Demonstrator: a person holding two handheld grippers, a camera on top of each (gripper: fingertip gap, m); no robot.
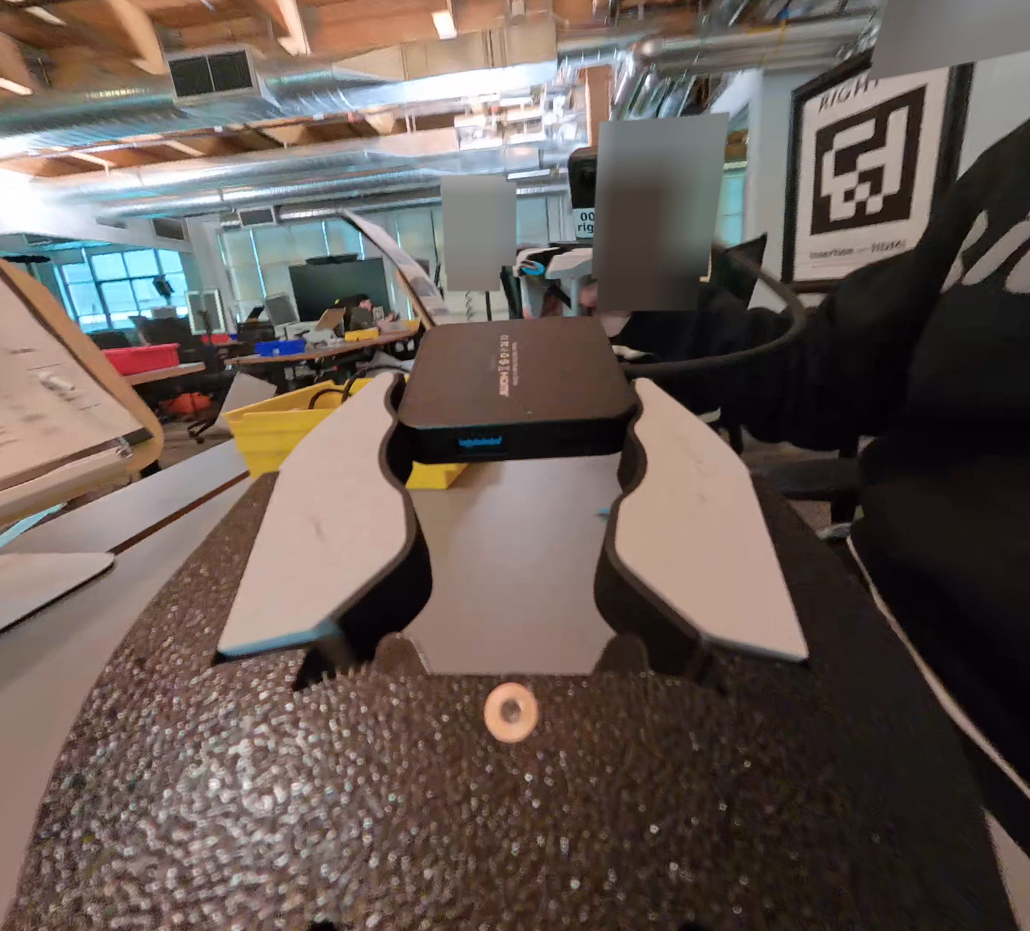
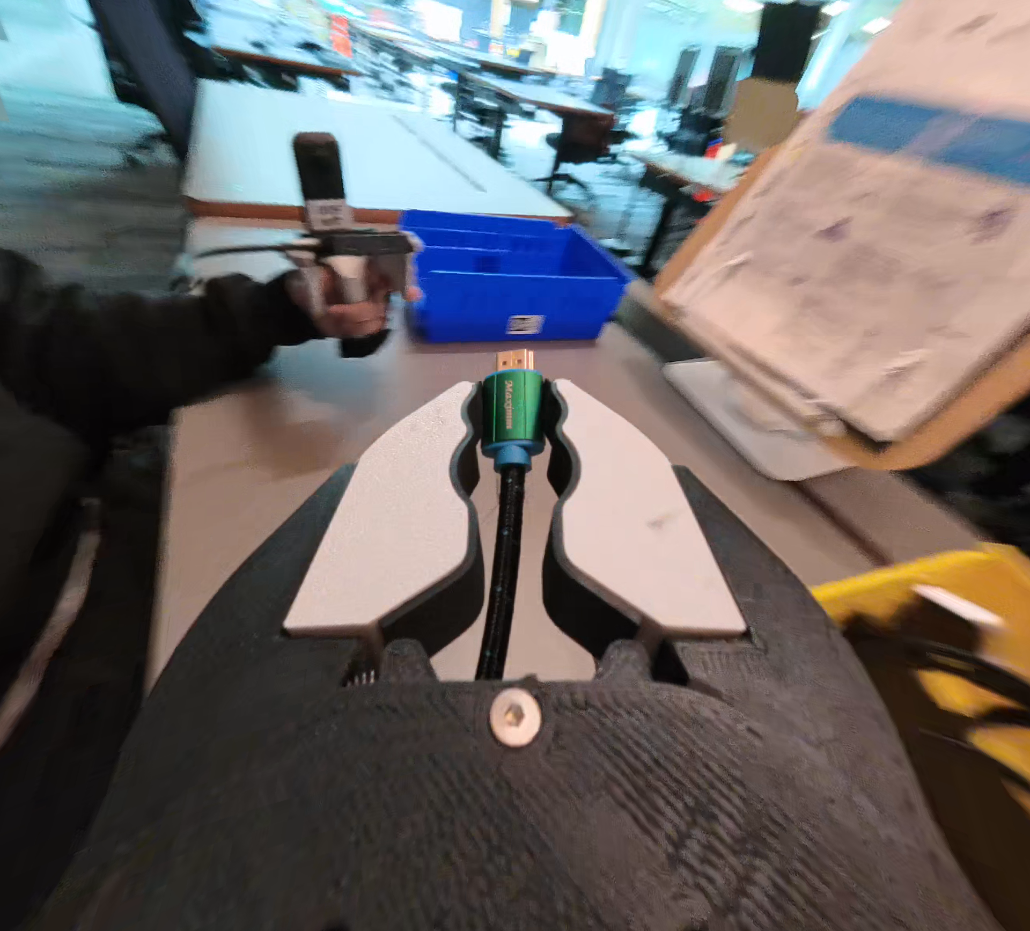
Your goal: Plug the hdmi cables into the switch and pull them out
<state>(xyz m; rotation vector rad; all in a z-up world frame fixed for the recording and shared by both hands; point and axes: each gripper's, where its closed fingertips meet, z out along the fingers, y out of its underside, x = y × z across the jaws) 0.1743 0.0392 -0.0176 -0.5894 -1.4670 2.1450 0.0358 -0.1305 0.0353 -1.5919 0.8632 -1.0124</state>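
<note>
The left tool (image 1: 515, 397) clamps the black switch (image 1: 510, 380) above the counter (image 1: 518, 542). The right tool (image 2: 511, 402) grips the green HDMI plug (image 2: 511, 411), contacts forward.

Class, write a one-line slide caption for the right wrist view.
Right gripper clamps a green HDMI plug, gold tip pointing toward a blue bin on the table.

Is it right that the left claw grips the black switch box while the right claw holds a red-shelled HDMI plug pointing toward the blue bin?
Not quite: the plug's shell is green, not red, as the right wrist view shows. The rest stands: the left claw grips the black switch box, and the right claw holds the HDMI plug pointing toward the blue bin.
</note>
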